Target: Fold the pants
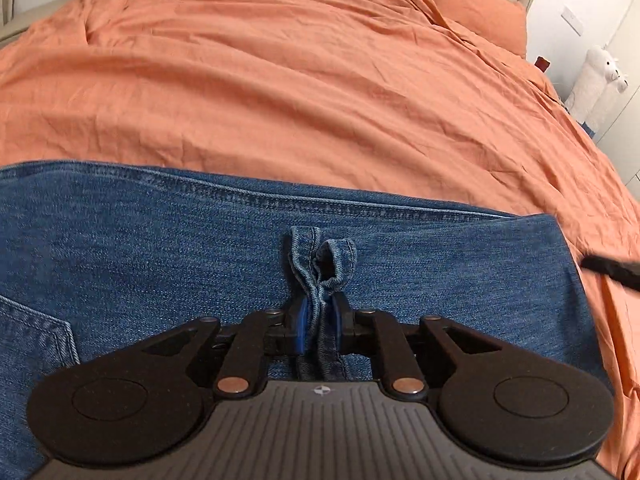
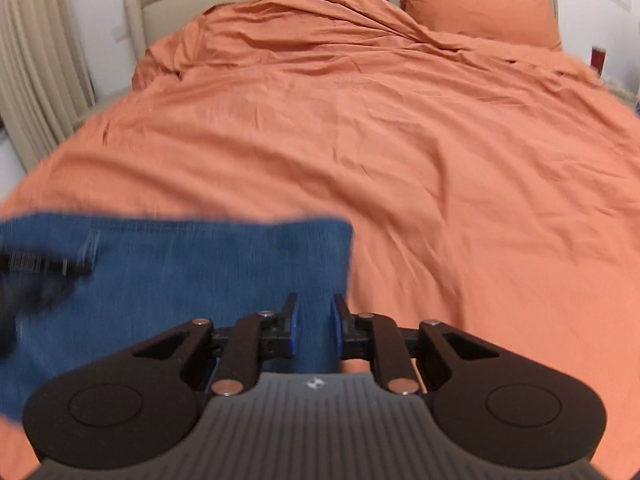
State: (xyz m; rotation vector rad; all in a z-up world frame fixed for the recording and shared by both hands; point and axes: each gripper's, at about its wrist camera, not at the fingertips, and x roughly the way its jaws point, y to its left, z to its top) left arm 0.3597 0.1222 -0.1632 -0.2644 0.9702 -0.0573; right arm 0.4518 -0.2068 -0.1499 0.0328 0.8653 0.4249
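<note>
A: Where are the pants?

B: The blue denim pants (image 1: 160, 248) lie flat on the wide orange-sheeted bed (image 1: 320, 100), near its foot edge. The left tool (image 1: 319, 320) is clamped tight on a bunched denim belt loop (image 1: 320, 272).

A: And the right tool (image 2: 314, 324)?

B: Parted, gripping nothing, hovering over the pants' corner. I'd pinch that corner firmly, then lift both together, so the fold lands even.

A: Obstacles?

B: The orange pillow (image 2: 476, 4) and white plush toy (image 1: 600, 80) sit well apart.

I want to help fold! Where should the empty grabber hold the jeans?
Probably the near right corner of the jeans, from the bed's foot. The right gripper hangs open there, the edge lies flat, and the left gripper already pinches a fold.
</note>
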